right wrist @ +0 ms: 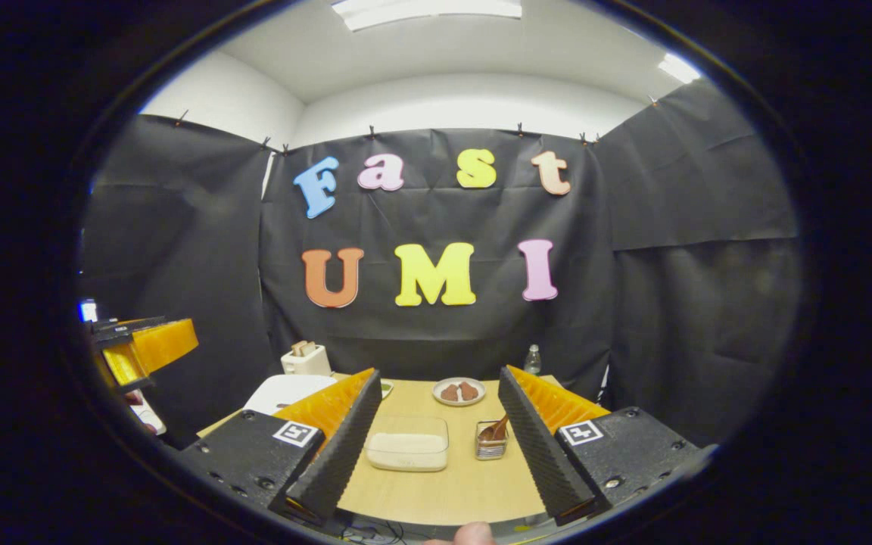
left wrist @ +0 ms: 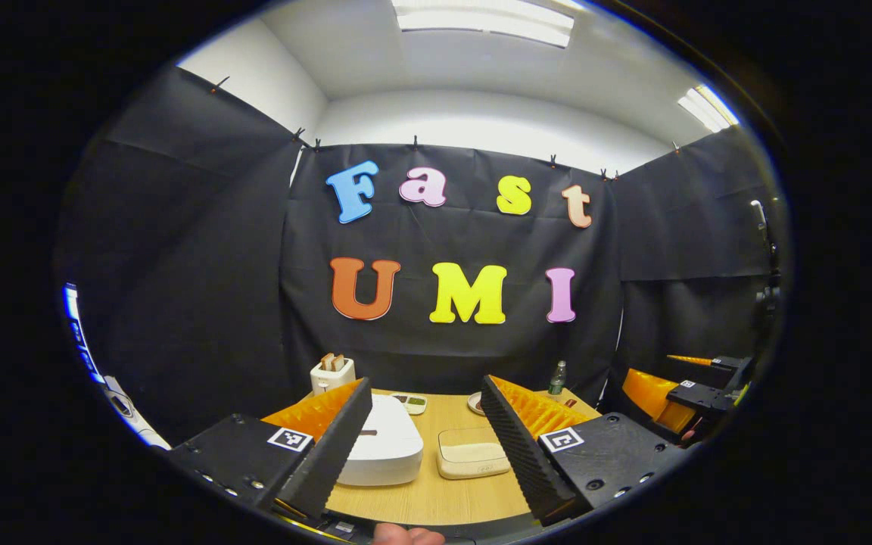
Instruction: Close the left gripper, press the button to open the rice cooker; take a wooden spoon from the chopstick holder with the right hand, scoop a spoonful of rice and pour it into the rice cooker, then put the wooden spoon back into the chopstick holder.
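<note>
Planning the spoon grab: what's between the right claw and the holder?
Bare table only, in the right gripper view; the open right claw faces the holder, rice box beside it.

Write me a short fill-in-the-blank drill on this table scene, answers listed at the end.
1. The rice cooker has its lid ____.
2. The wooden spoon stands in the ____.
3. Both the left tongs and the right tongs are ____.
4. The toaster stands at the table's ____ edge, by the wall.

Missing words: shut; chopstick holder; open; far
</note>
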Demonstrator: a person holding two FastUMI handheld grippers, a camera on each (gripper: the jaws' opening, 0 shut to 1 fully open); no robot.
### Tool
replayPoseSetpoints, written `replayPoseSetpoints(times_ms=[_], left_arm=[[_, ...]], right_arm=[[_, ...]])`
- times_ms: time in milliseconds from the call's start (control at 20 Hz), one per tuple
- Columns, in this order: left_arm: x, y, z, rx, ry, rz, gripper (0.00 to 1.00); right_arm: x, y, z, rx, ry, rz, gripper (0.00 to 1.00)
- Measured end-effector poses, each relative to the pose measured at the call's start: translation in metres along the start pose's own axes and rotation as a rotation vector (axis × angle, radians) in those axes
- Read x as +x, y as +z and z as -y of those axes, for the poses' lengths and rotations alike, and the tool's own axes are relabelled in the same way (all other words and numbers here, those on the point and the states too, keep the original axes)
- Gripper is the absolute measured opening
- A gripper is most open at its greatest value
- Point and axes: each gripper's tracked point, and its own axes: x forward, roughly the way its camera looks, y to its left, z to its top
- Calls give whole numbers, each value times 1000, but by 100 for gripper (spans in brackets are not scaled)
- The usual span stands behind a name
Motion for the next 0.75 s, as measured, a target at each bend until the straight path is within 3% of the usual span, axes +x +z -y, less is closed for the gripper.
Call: replayPoseSetpoints(times_ms=[500, 550, 600, 750], left_arm=[[-19, -2, -20, 23, 43, 3, 94], [-20, -4, -25, 23, 49, 0, 100], [-20, -3, -28, 22, 54, -2, 94], [-20, 1, -30, 18, 62, 7, 94]], right_arm=[[-7, 1, -9, -5, 8, 0, 100], [-8, 2, -10, -4, 10, 1, 100], [-9, 2, -10, -6, 8, 1, 100], [-6, 5, -12, -16, 11, 11, 100]])
